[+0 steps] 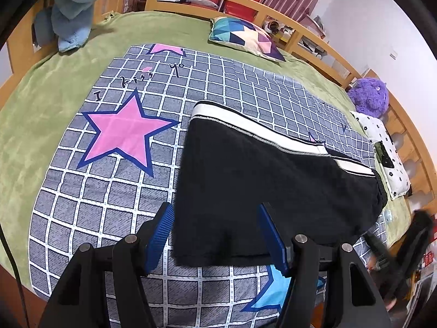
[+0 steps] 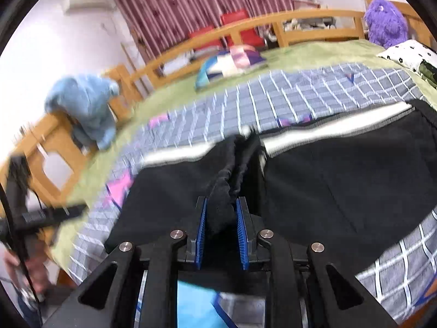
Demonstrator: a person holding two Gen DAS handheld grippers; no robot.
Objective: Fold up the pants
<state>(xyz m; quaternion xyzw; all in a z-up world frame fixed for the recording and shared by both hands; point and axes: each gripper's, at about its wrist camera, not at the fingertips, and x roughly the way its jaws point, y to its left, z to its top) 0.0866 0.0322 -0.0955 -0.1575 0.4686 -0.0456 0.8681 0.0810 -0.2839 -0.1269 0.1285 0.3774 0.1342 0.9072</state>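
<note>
Black pants [image 1: 259, 186] with a white side stripe lie on the grey checked sheet [image 1: 109, 196] on the bed. My left gripper [image 1: 215, 213] is open, its blue pads hovering over the near hem of the pants, holding nothing. In the right wrist view the pants [image 2: 341, 180] spread across the sheet, and my right gripper [image 2: 221, 205] is shut on a bunched fold of the black fabric, lifting it. The view is blurred by motion.
The sheet has pink stars [image 1: 125, 134] and lies on a green blanket [image 1: 32, 125]. A patterned pillow [image 1: 245, 37], a blue plush [image 1: 79, 5], a purple plush [image 1: 370, 97] and a spotted pillow [image 1: 387, 150] sit near the wooden bed rail [image 1: 314, 35].
</note>
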